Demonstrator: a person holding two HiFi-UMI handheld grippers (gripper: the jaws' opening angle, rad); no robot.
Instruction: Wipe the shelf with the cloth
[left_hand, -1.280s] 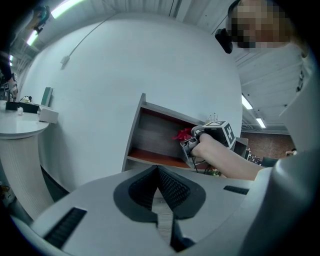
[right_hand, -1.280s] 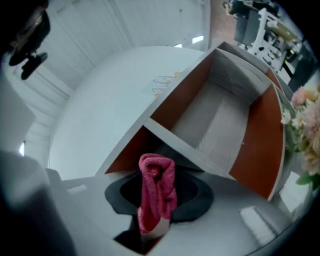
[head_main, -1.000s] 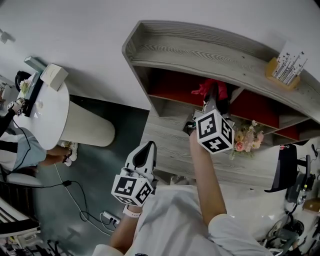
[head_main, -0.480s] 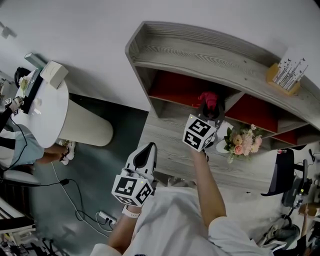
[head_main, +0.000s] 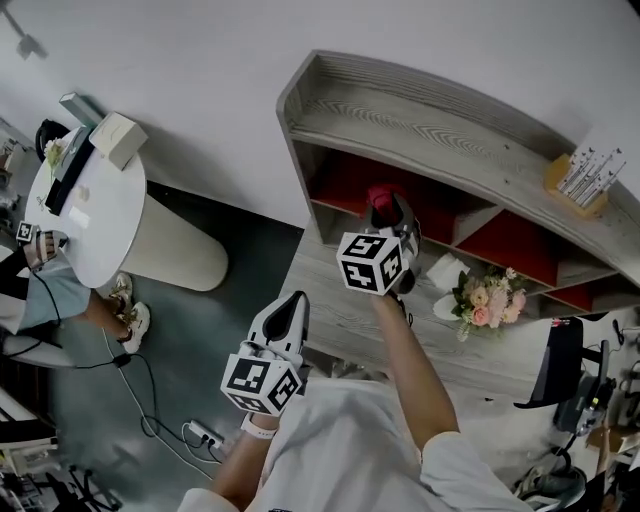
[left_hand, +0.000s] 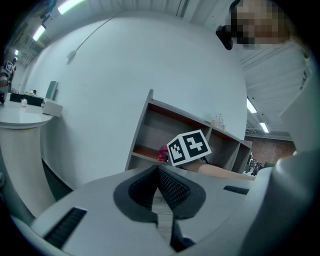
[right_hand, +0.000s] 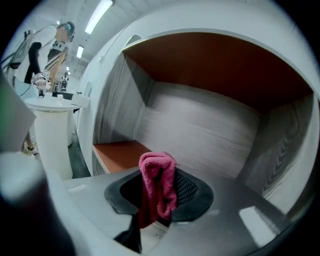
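A grey wood-grain shelf unit (head_main: 420, 110) with red compartments stands against the white wall. My right gripper (head_main: 385, 212) is shut on a pink cloth (head_main: 380, 196) and reaches into the leftmost red compartment (head_main: 345, 185). In the right gripper view the cloth (right_hand: 159, 182) bunches between the jaws, above the red shelf board (right_hand: 120, 150). My left gripper (head_main: 290, 310) hangs low in front of the unit, away from it, jaws shut with nothing between them (left_hand: 159, 181).
A bunch of pink flowers (head_main: 490, 295) and a white item (head_main: 443, 272) sit on the unit's lower ledge. A holder with cards (head_main: 580, 180) stands on top at the right. A round white table (head_main: 85, 210) stands at left, with a person beside it.
My right gripper has moved left along the shelf with the cloth, from the middle compartment area to the leftmost red compartment. The left gripper has stayed in place.
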